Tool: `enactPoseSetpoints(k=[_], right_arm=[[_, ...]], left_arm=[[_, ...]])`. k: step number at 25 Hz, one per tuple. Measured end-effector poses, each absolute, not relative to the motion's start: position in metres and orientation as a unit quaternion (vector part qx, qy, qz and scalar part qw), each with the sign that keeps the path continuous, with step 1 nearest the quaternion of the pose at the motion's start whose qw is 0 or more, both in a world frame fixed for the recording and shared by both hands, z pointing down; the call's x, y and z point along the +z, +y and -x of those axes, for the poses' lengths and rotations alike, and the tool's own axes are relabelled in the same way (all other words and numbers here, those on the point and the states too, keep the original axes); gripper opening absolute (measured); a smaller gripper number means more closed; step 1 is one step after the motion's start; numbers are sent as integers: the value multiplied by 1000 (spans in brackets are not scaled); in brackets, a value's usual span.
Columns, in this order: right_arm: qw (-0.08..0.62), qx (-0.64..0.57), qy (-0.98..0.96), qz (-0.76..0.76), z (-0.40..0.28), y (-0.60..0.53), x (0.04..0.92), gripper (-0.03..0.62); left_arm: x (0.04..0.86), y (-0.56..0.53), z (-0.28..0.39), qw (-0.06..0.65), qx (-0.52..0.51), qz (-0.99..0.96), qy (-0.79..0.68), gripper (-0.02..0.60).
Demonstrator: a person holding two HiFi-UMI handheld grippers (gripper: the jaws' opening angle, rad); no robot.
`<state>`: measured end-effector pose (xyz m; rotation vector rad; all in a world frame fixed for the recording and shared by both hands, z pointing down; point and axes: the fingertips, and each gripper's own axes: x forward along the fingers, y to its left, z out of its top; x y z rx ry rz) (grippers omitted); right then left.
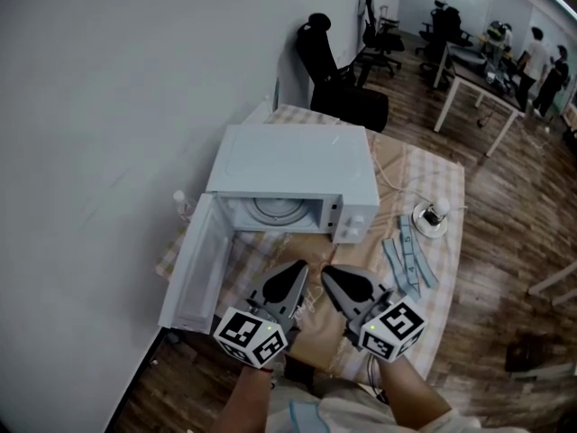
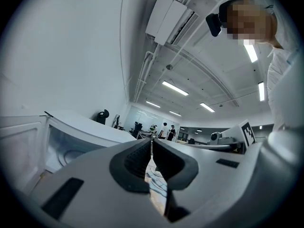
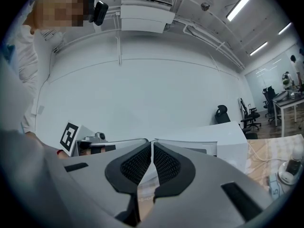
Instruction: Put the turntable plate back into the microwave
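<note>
Nearest me, my forearms come up side by side from the bottom edge. My left claw (image 1: 298, 269) and right claw (image 1: 328, 273) are both clenched on nothing, their tips converging toward the microwave (image 1: 297, 162). It stands beyond them on the table (image 1: 444, 242), its door (image 1: 195, 264) swung wide open. The turntable plate (image 1: 276, 210) lies inside the cavity.

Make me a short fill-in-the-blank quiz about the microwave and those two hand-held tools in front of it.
1. The door of the microwave stands ____.
2. The round turntable plate lies ____ the microwave.
3. The jaws of the left gripper and the right gripper are both ____, with nothing between them.
4. The office chair behind the microwave is ____ in colour.

Missing words: open; inside; shut; black.
</note>
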<state>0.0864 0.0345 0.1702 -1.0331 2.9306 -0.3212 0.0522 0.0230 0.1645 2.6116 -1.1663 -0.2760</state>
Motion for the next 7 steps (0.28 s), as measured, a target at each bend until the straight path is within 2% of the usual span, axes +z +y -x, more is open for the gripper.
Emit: enactPoseSetpoints(k=[7], right_arm=[[4,-105,937,332,-83,34,175,40]], left_arm=[[168,21,-50,135,-95,-902,-399,14]])
